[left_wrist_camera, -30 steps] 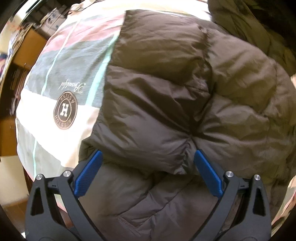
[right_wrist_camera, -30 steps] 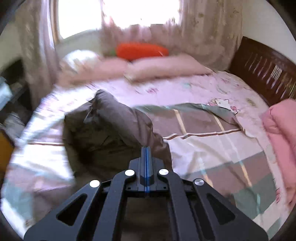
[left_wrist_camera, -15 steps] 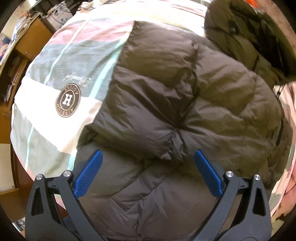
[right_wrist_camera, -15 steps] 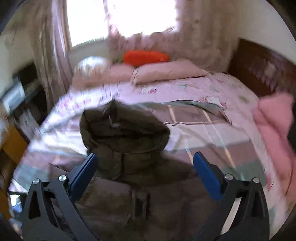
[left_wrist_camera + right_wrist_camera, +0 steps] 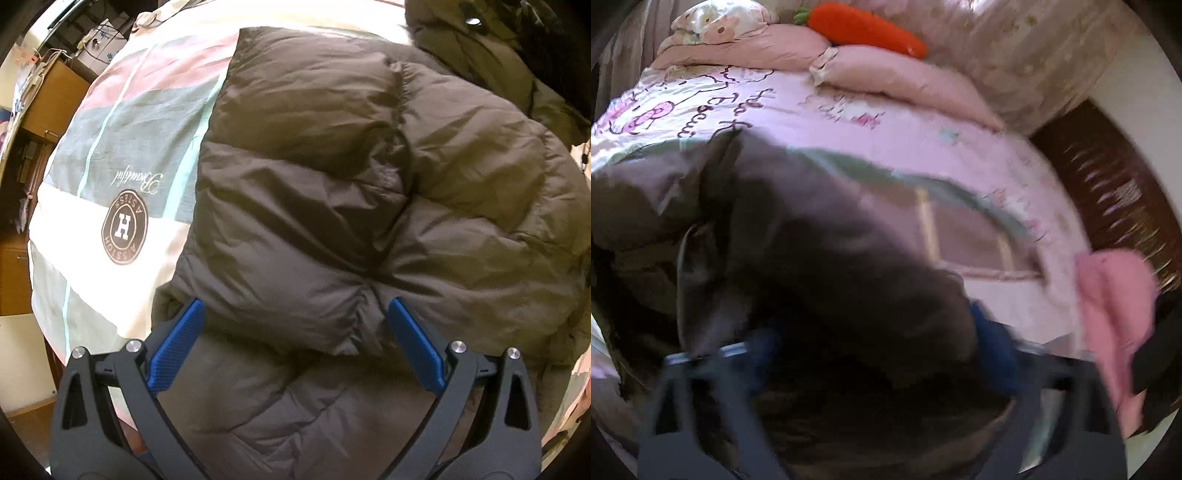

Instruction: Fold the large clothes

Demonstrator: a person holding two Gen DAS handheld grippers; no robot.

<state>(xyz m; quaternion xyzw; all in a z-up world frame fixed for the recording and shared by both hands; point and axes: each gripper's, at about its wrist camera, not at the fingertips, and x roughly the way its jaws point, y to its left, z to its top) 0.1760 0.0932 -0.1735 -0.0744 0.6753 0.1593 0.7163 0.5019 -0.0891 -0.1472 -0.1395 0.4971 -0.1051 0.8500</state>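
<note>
A dark brown puffer jacket (image 5: 332, 184) lies on the bed, its sleeve folded over the body and its olive hood (image 5: 498, 55) at the top right. My left gripper (image 5: 293, 321) points straight down over the lower part of the jacket. It is open, its blue pads (image 5: 177, 343) set on either side of a puffy fold without pinching it. The right wrist view is blurred. There my right gripper (image 5: 879, 343) is low over the jacket (image 5: 812, 240), its jaws closing with a bulge of brown fabric between them; the pads still stand wide apart.
The jacket rests on a patchwork bedcover (image 5: 125, 147) with a round H logo. Wooden furniture (image 5: 48, 99) stands beyond the bed edge on the left. Pink pillows (image 5: 905, 81), an orange carrot cushion (image 5: 864, 26), a pink garment (image 5: 1115, 295) and a dark headboard (image 5: 1119, 192) lie farther off.
My right gripper went from shut to wide open, then dropped and tilted down close onto the jacket. The left gripper stays open over the same fold.
</note>
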